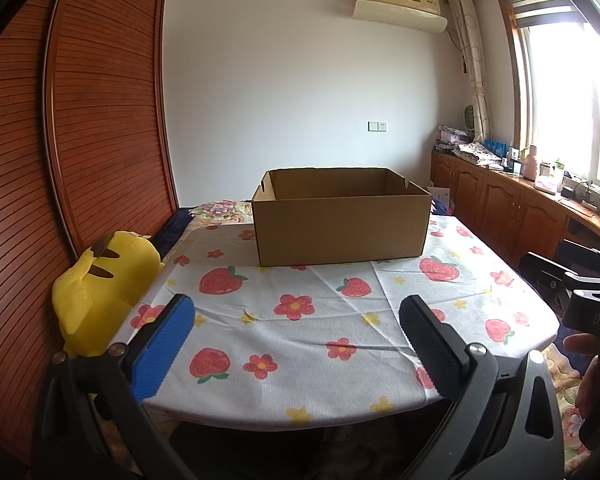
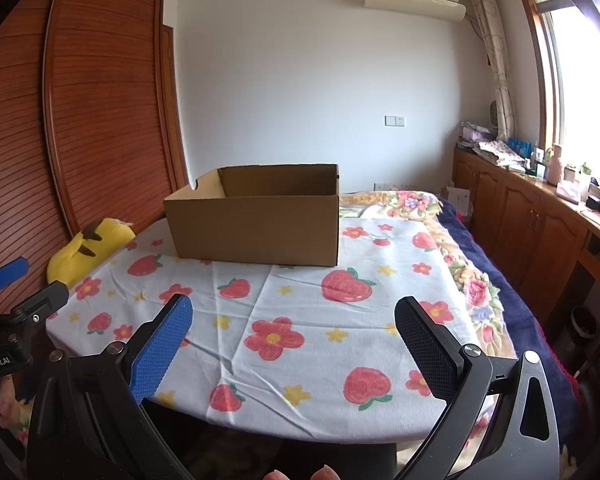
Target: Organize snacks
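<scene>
Both hand-held grippers, left (image 1: 296,344) and right (image 2: 294,344), gape wide, cardboard box (image 1: 340,224) well beyond.

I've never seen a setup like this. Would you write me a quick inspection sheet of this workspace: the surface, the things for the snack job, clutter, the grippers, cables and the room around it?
Surface: table under a white cloth printed with strawberries and flowers, lightly creased.
Job's things: open cardboard box at the far end, top open, visible inner walls bare; floor hidden. No snacks seen.
Clutter: yellow plush toy beside the table's left edge.
Grippers: left gripper and right gripper both open, holding nothing, above the near edge.
Cables: some on the windowsill counter, far from the table.
Surroundings: wooden slatted wardrobe at left, air conditioner on the wall, cabinets with small items under the window.
</scene>
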{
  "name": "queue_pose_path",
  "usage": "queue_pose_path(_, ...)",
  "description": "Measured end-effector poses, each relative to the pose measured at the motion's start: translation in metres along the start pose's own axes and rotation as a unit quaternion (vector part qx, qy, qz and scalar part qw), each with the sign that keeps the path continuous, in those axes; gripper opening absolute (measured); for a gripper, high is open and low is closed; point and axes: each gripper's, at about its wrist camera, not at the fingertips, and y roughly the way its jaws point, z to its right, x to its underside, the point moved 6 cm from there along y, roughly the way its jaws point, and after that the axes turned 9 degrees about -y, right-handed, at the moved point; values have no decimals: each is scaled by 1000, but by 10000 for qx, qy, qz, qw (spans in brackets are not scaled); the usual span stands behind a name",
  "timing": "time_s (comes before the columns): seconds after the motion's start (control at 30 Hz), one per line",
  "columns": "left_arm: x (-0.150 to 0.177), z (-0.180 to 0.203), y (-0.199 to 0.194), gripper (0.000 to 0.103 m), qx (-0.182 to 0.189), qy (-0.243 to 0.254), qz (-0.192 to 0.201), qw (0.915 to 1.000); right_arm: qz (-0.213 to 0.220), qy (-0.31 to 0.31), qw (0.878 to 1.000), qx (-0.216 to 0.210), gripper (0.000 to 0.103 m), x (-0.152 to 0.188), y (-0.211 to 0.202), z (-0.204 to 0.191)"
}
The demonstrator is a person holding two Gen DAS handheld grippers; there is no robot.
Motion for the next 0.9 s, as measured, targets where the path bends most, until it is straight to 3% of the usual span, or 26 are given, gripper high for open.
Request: queue_pose_path(0.9, -4, -1, -3, 103, -13, 25, 55, 10000, 24, 20, 10000, 24, 103, 0, -3, 2)
